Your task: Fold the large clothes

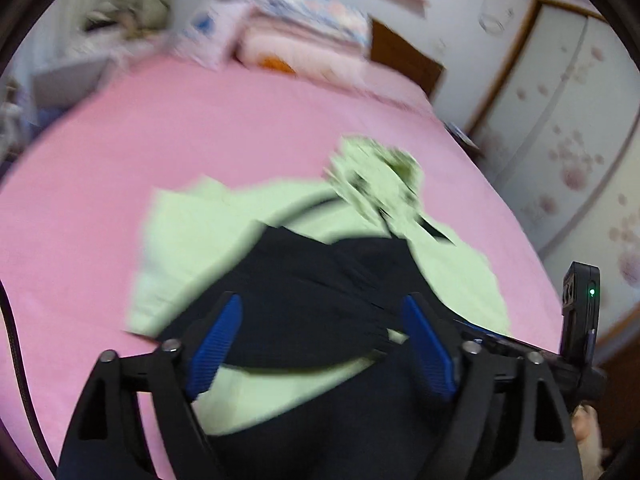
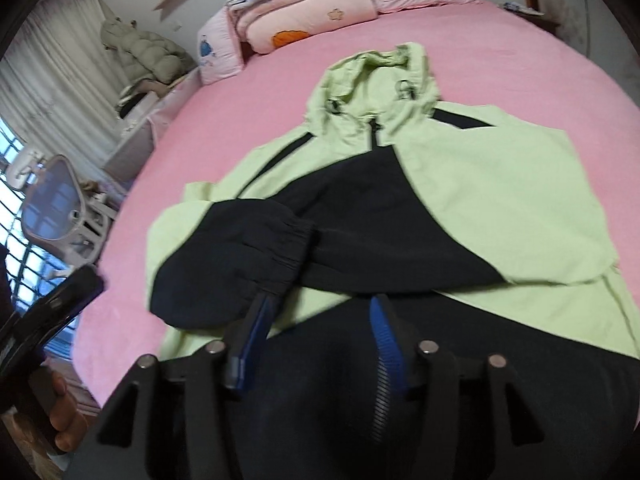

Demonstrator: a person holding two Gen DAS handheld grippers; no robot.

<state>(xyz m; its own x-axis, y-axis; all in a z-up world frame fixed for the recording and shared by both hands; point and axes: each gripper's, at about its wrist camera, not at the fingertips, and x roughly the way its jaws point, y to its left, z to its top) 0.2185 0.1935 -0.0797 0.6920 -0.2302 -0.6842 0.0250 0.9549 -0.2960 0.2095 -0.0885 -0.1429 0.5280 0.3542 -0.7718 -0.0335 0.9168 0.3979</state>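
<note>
Both tools hang over the green-and-black jacket [image 2: 460,184] on the pink bed [image 2: 224,128].
Left tool [image 1: 320,340] gapes wide, gripping nothing; right tool [image 2: 320,336] stands half open by the black sleeve [image 2: 224,248], pads clear.

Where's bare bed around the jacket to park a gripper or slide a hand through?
Bare pink sheet runs between the jacket and the stacked bedding at the head, and on past the hood. Another strip lies along the bed's left edge beside the black sleeve. Crowded: the near edge, where both grippers sit over the hem.
</note>
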